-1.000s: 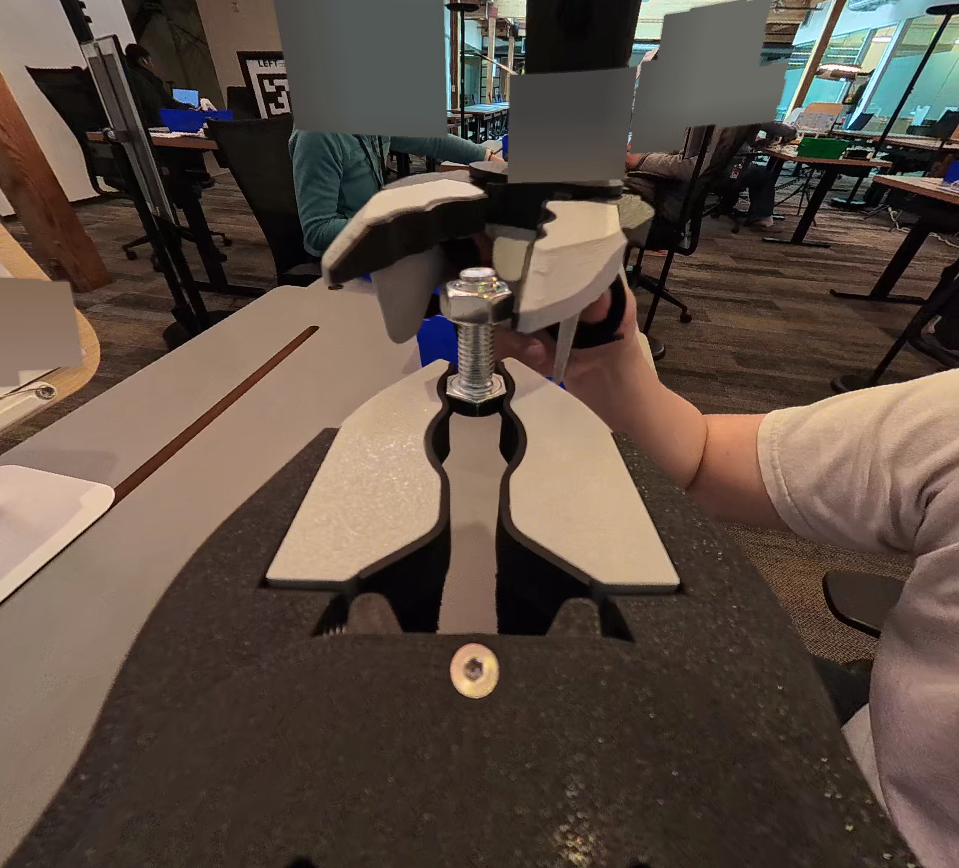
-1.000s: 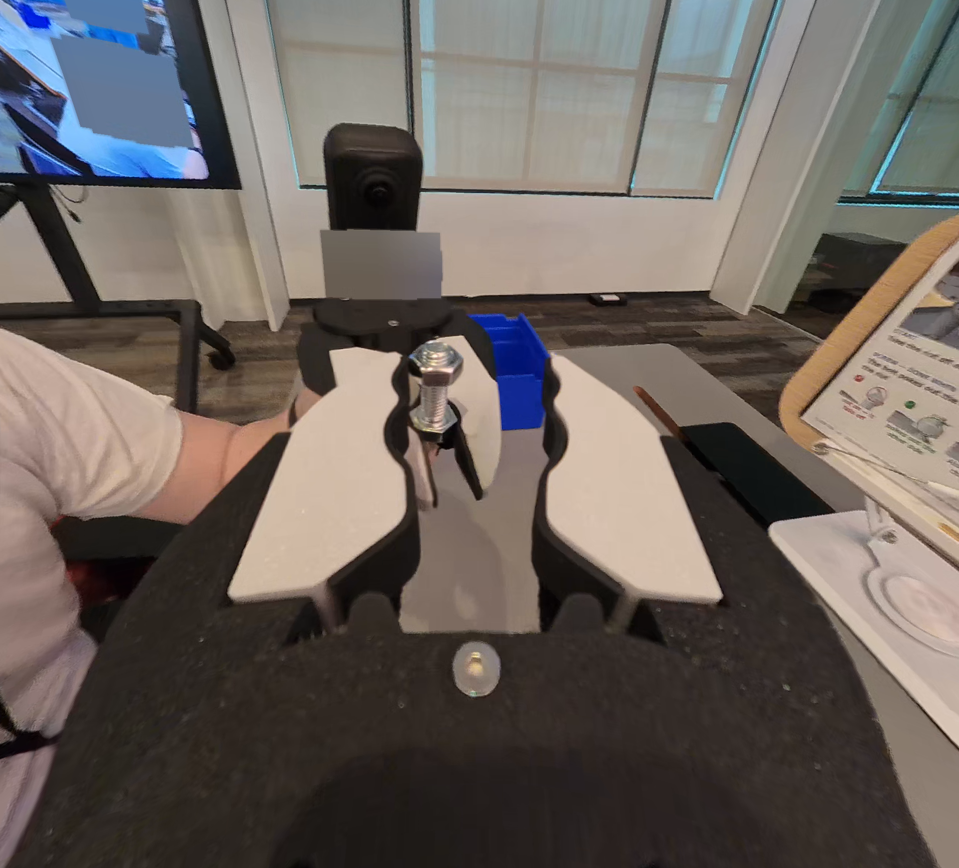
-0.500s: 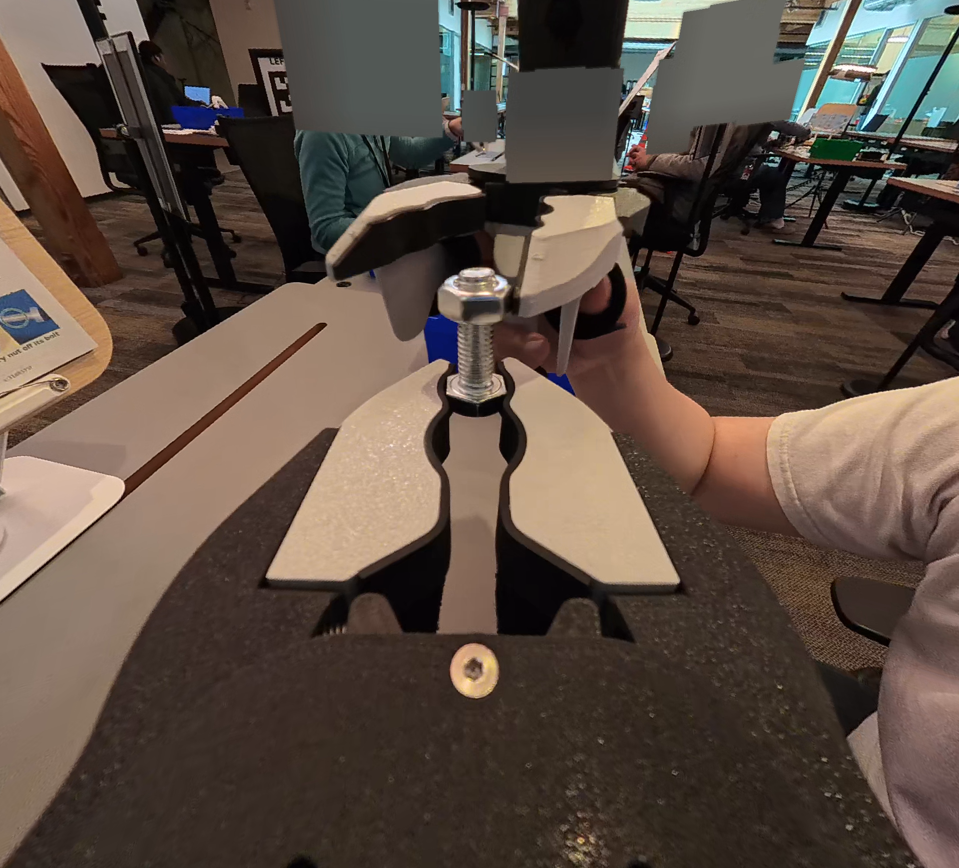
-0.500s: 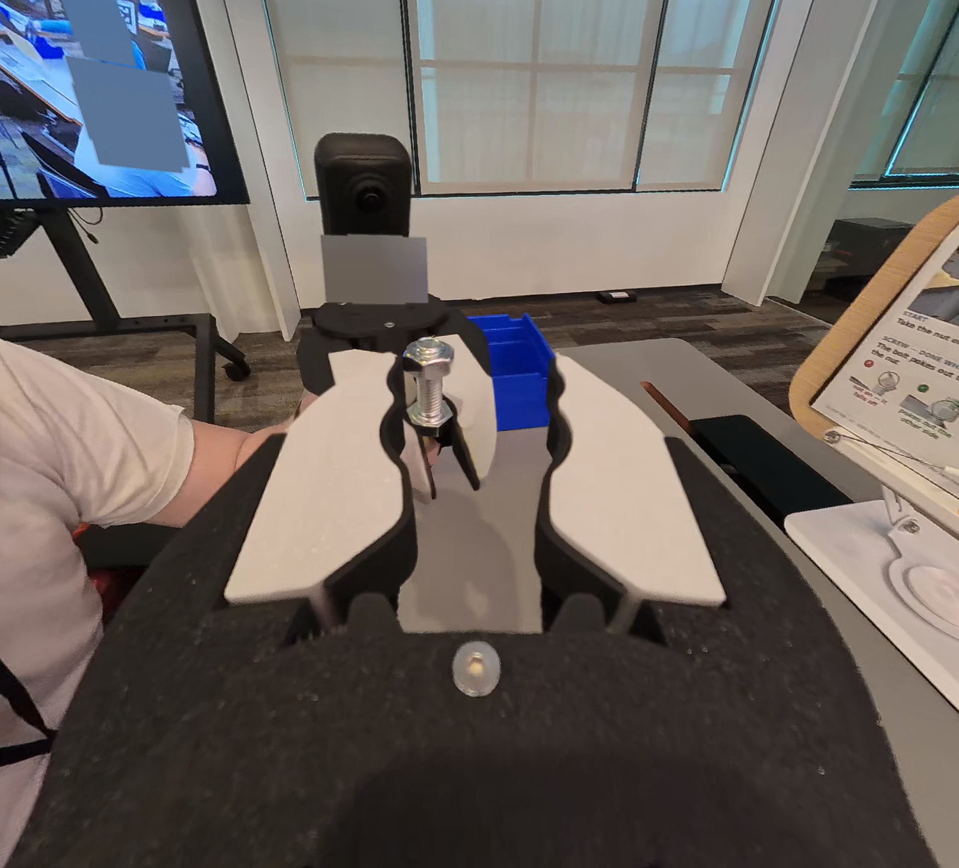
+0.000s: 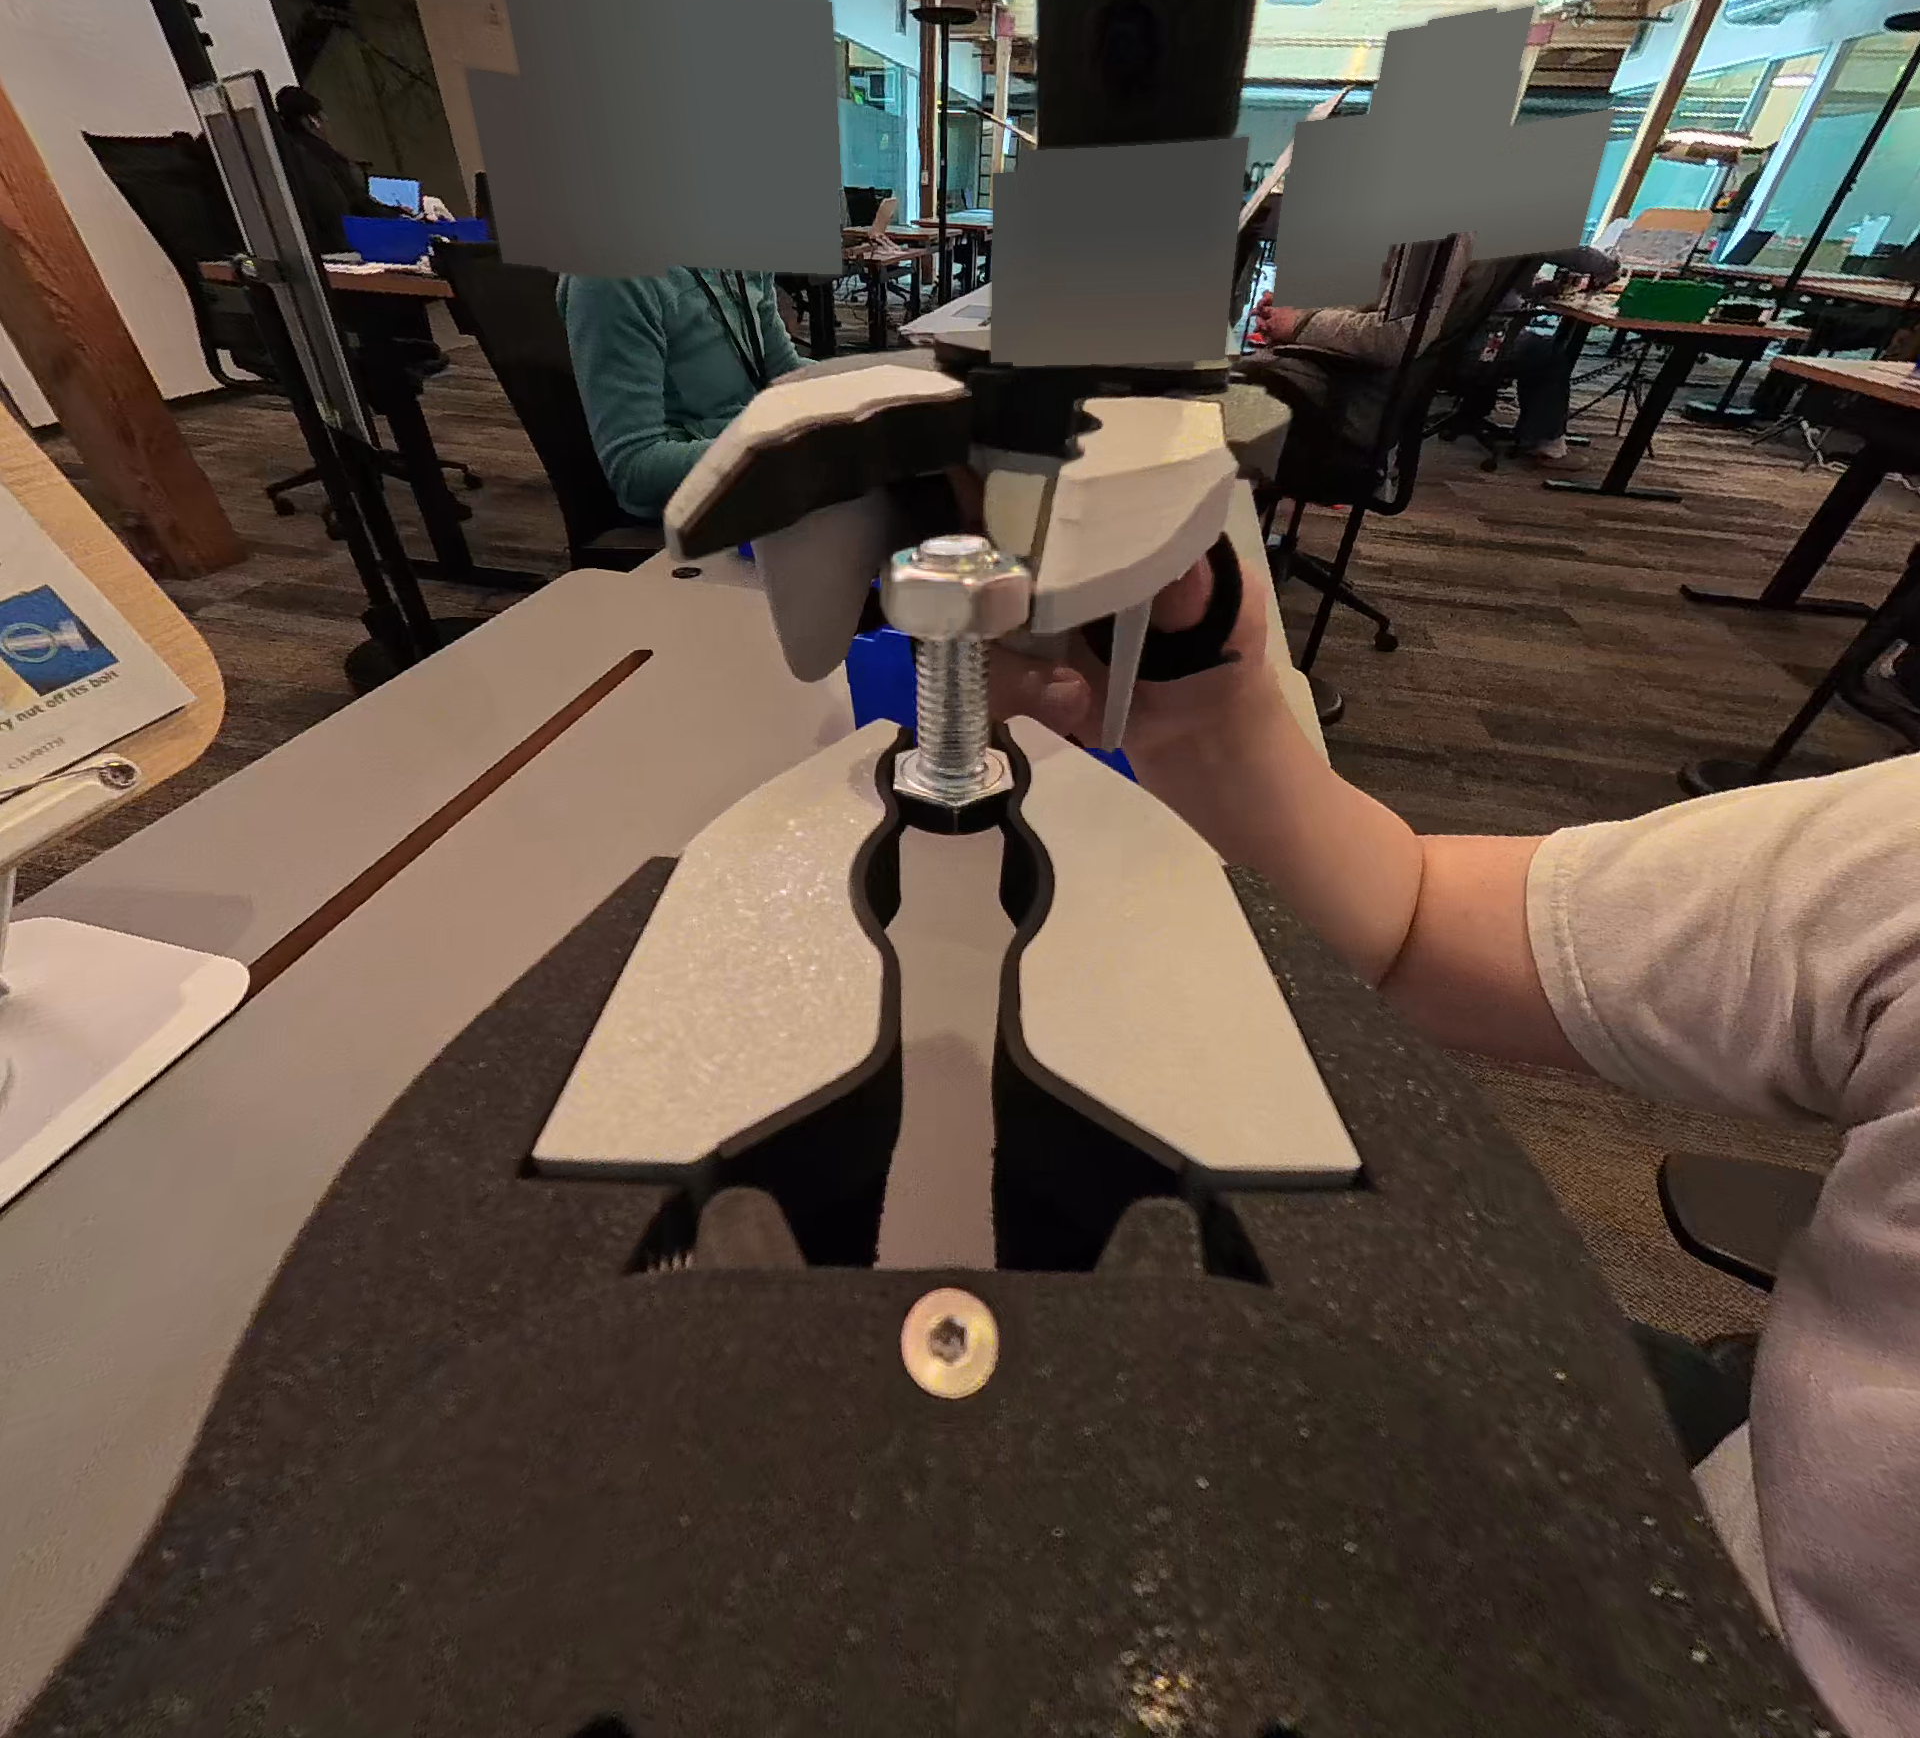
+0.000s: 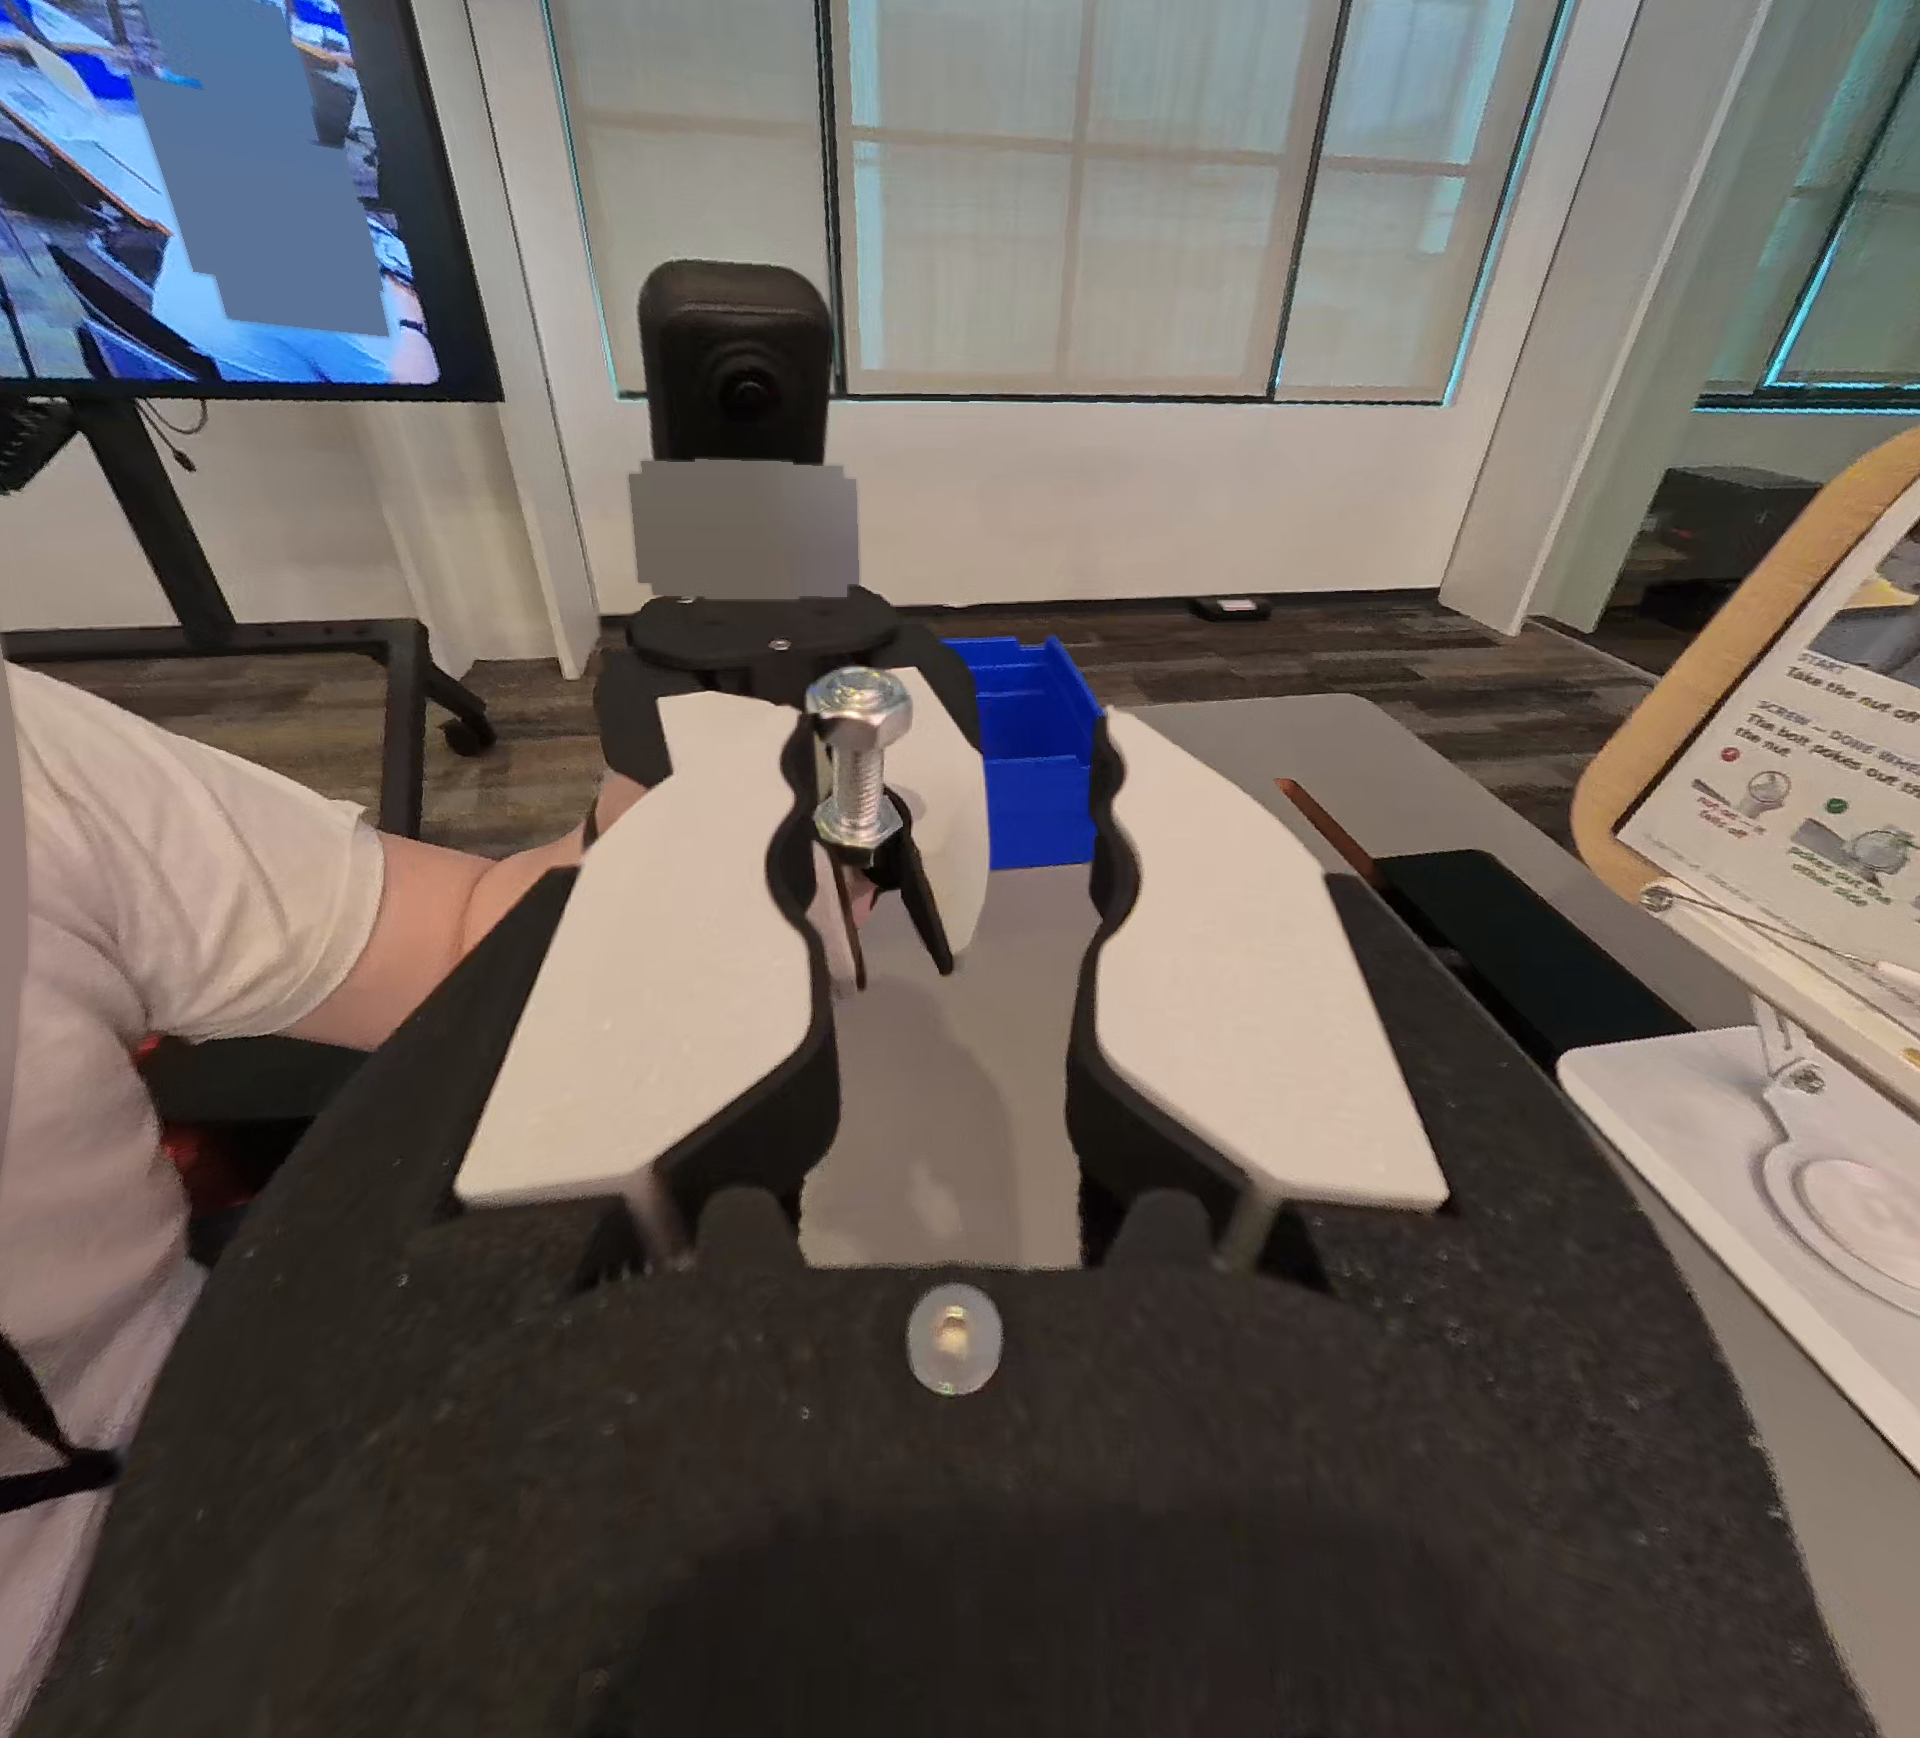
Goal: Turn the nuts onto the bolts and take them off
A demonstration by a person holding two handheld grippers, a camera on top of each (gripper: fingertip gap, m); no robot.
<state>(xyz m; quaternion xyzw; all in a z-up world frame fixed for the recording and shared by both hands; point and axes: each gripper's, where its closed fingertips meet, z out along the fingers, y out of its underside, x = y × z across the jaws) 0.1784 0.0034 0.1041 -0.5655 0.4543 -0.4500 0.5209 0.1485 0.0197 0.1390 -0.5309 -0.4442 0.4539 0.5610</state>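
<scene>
A silver bolt (image 5: 948, 696) stands upright above the grey table (image 5: 364, 815). My left gripper (image 5: 951, 784) is shut on its lower hex end. A hex nut (image 5: 961, 595) sits at the top of the thread. My right gripper (image 5: 930, 613) comes in from the far side, rolled on its side and open, with the nut between its fingers; one finger looks close against the nut's right side. In the right wrist view my right gripper (image 6: 925, 738) is wide open, with the bolt (image 6: 854, 779) and nut (image 6: 858, 714) near its left finger. The left gripper (image 6: 862, 847) shows beyond.
A blue bin (image 6: 1029, 753) stands on the table behind the bolt; it also shows in the left wrist view (image 5: 878, 686). An instruction board on a white stand (image 6: 1766, 805) is at the table's side, beside a black pad (image 6: 1507, 950). People sit at desks beyond the table. The gap from one gripper's tips to the other's is roughly 4 centimeters.
Both grippers have drifted a little together, bringing the instruction board into the left wrist view. The left stays shut on the bolt; the right stays open around the nut.
</scene>
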